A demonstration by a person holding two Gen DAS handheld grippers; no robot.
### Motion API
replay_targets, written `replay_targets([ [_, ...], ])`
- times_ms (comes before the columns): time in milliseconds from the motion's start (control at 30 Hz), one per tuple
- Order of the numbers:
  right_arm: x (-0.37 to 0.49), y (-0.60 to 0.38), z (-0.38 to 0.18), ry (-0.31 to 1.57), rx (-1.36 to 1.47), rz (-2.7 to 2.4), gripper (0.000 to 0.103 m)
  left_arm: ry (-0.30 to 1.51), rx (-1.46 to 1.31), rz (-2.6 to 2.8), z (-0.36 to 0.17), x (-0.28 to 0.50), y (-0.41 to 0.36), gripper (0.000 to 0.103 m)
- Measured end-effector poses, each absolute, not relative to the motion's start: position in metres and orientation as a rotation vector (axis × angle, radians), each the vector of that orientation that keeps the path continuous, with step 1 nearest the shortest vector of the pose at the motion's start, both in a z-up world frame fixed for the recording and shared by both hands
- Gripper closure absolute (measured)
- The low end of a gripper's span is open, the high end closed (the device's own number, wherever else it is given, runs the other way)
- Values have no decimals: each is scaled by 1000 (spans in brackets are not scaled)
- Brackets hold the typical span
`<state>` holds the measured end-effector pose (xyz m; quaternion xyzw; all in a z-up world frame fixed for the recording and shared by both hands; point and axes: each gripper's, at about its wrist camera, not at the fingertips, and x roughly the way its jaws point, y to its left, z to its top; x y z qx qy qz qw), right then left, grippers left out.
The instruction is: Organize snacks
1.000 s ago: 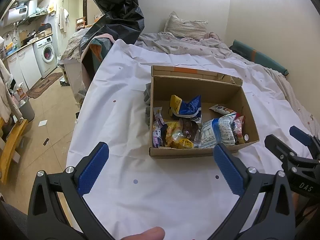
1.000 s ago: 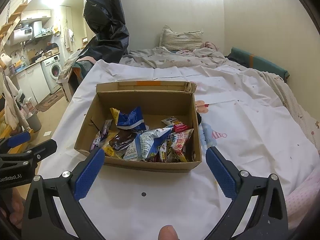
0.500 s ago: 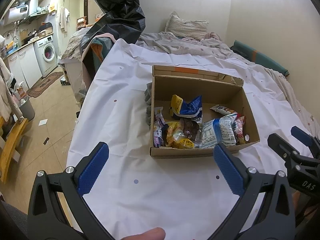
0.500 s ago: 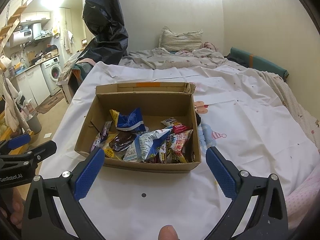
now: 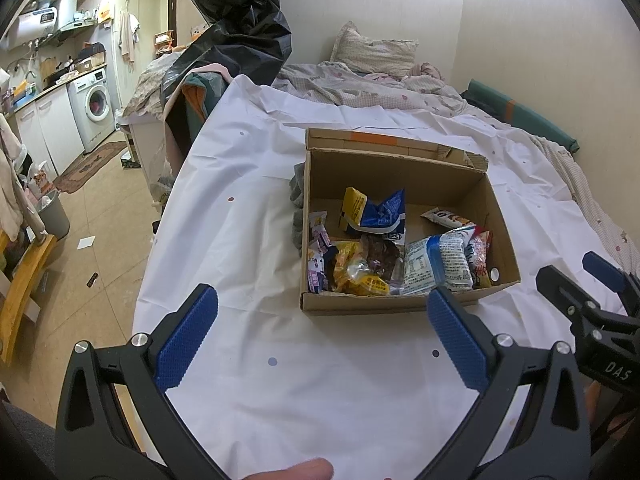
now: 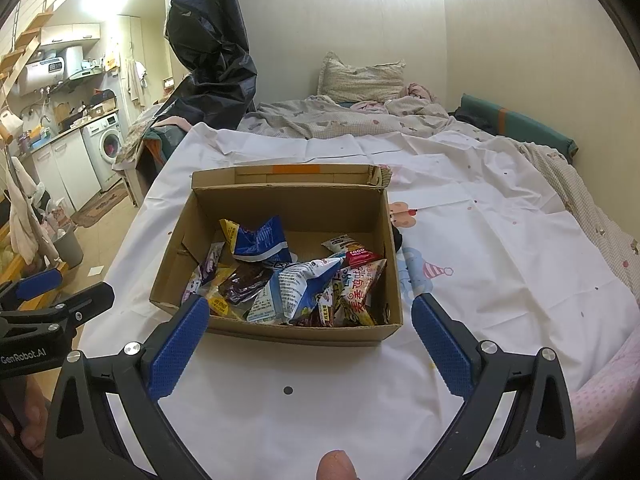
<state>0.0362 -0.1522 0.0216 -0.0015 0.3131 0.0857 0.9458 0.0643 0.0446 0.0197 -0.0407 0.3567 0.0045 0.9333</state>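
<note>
- A cardboard box [image 6: 280, 332] sits open on a white sheet [image 5: 248, 216] spread over the bed, its back flap standing up at 12 o'clock
- Inside it the snacks lie in a loose heap, crowded toward the near wall; the far half of the floor shows bare cardboard
- A crumpled blue-and-yellow bag [image 6: 256, 240] stands toward the back of the heap, at about 11 o'clock from the middle of the box
- A pale blue-and-white packet [image 6: 296, 290] lies across the front of the pile, with a red-printed packet [image 6: 360, 292] just beside it at 3 o'clock, against the right wall
- A dark brown wrapper [image 5: 380, 254] and a yellow packet [image 5: 360, 276] lie together near the front, and a purple-and-white packet [image 5: 318, 256] leans at the left wall, 9 o'clock
- The left gripper [image 5: 322, 332] hangs in front of the box, blue pads spread wide, nothing between them
- The right gripper [image 6: 310, 340] hangs at the near wall of the box, jaws wide too and empty, framing the box front
- A grey cloth [image 5: 298, 208] is bunched against the outside of the box's left wall
- A black plastic bag [image 5: 236, 28] looms at 11 o'clock beyond the bed, and a washing machine [image 5: 96, 104] stands at 9 o'clock
</note>
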Motion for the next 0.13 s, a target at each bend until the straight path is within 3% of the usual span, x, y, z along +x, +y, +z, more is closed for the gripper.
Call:
replay_targets([
  [133,36,-151,22,633,-5,176,0,734,-97,3,18,63,45,0],
])
